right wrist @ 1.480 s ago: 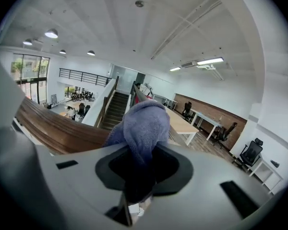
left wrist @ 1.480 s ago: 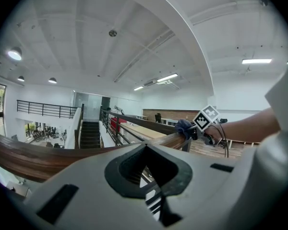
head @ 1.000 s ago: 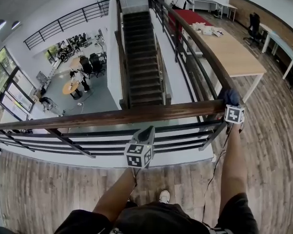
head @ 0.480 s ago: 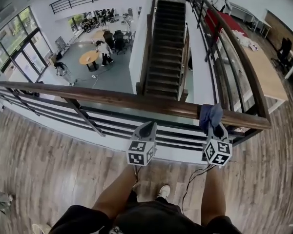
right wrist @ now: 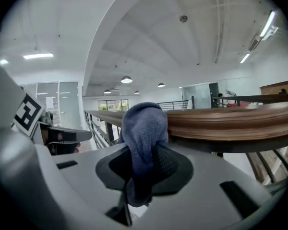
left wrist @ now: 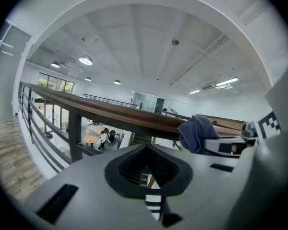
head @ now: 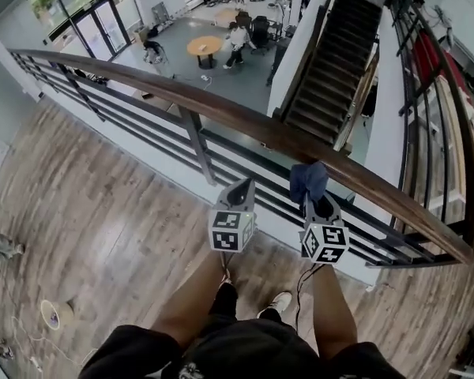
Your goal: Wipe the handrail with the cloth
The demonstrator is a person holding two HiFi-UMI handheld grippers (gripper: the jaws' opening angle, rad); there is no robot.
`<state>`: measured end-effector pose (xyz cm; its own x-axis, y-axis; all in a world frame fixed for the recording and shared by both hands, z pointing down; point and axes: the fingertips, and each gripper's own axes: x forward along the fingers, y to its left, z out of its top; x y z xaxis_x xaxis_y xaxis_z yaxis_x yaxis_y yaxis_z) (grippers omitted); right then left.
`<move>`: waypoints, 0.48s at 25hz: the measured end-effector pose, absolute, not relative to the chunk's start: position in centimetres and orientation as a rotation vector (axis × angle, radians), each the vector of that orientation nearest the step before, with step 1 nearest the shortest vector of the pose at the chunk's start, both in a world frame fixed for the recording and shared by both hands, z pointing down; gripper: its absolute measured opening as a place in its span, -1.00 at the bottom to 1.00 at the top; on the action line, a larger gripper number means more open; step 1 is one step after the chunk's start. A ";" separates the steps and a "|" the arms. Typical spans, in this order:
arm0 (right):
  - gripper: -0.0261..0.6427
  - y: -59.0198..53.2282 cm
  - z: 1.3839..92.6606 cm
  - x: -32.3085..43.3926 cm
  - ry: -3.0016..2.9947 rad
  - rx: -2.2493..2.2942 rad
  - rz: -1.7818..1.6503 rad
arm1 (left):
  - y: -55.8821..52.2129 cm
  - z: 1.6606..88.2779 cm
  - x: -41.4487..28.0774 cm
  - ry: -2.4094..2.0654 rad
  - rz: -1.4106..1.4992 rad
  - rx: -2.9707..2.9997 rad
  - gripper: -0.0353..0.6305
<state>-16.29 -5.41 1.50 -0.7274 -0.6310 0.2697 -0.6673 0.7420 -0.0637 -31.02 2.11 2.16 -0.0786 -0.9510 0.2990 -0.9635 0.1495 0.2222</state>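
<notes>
A brown wooden handrail (head: 221, 110) runs from upper left to lower right in the head view. A blue cloth (head: 308, 178) is bunched against its near side, and my right gripper (head: 316, 200) is shut on it from below. In the right gripper view the cloth (right wrist: 144, 128) rises out of the jaws and touches the handrail (right wrist: 230, 119). My left gripper (head: 238, 194) hangs just short of the rail, to the left of the cloth, shut on nothing. The left gripper view shows the handrail (left wrist: 110, 114) ahead and the cloth (left wrist: 194, 133) at right.
Black metal bars (head: 197, 144) fill the space under the rail. Beyond it is a drop to a lower hall with a staircase (head: 332, 61) and people at a round table (head: 203, 47). On the wooden floor lie a tape roll (head: 51, 314) and a cable (head: 300, 287).
My right gripper has slid the cloth left along the handrail, away from the corner. The head view has swung left. The left gripper stays below the rail.
</notes>
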 end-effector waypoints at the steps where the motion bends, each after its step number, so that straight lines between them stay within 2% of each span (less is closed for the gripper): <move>1: -0.70 -5.0 2.2 -18.9 -2.716 0.986 0.232 | 2.8 2.5 -33.2 -2.086 0.046 1.808 -0.88; 6: -0.70 -4.0 6.1 -31.7 -2.709 0.807 0.263 | 6.3 4.5 -43.6 -2.172 0.048 1.676 -0.88; 12: -0.70 -6.3 10.8 -43.8 -2.620 0.815 0.284 | 8.5 7.0 -52.6 -2.229 0.078 1.579 -0.88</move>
<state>-43.82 -6.32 10.84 -0.7593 -0.5021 0.4139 -0.5792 0.8114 -0.0783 -52.65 8.48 7.02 -0.2774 -0.8925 0.3557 -0.9152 0.3581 0.1847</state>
